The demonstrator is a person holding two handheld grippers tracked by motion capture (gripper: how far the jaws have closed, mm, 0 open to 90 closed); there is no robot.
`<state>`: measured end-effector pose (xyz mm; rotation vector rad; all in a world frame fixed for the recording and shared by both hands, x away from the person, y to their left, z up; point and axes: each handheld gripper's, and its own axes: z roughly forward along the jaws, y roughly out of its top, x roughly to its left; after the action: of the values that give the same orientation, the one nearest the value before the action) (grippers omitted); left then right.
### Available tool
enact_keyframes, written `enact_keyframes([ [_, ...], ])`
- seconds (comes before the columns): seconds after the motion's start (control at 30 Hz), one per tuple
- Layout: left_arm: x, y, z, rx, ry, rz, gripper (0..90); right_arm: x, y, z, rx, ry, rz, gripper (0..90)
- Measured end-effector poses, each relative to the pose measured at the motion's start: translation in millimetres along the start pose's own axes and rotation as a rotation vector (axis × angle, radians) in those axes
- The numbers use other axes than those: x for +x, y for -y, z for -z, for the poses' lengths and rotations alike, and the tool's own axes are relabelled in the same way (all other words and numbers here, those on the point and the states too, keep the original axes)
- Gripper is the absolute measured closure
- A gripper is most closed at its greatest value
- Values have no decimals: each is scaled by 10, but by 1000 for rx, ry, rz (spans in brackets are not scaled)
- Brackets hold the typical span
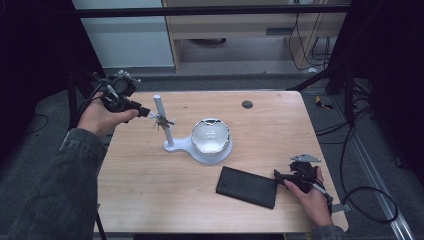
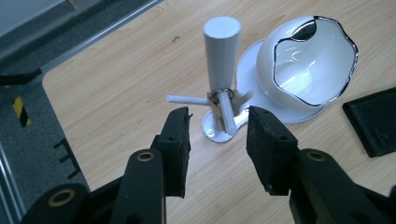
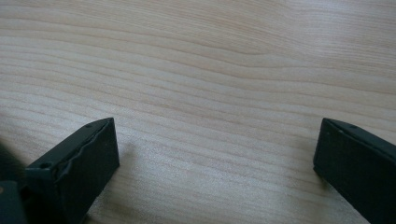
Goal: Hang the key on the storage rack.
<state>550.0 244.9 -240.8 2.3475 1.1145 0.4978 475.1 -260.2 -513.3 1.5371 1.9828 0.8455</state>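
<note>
A white stand with an upright post and thin side pegs sits left of the table's middle. A small brass key or lock on a ring hangs from one peg. My left gripper is level with the pegs, just left of the post. In the left gripper view my left gripper is open, with the hanging piece just beyond the jaws and nothing pressed between them. My right gripper rests low at the right front. In the right gripper view it stands wide open over bare wood.
A white bowl with a shiny wavy rim sits on the stand's round base. A flat black case lies at the front, just left of the right gripper. A small dark round plug marks the wooden table at the back.
</note>
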Motion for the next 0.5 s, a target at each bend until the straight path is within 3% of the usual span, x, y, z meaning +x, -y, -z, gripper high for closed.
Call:
enact_keyframes([
  [0.07, -57, 16, 37, -25, 5, -8, 589, 0, 0, 0, 0, 0, 0, 5],
  [0.2, -203, 39, 103, -64, -1, -61, 586, 0, 0, 0, 0, 0, 0, 5],
  [0.37, -471, 69, 89, -93, 41, -108, 579, -1, -1, 2, 2, 1, 1, 5],
  [0.47, -572, 76, 45, -101, 60, -124, 568, -1, -1, 2, 2, 0, 1, 5],
  [0.5, -662, 87, -14, -102, 77, -140, 561, -1, -1, 2, 3, 1, 1, 5],
])
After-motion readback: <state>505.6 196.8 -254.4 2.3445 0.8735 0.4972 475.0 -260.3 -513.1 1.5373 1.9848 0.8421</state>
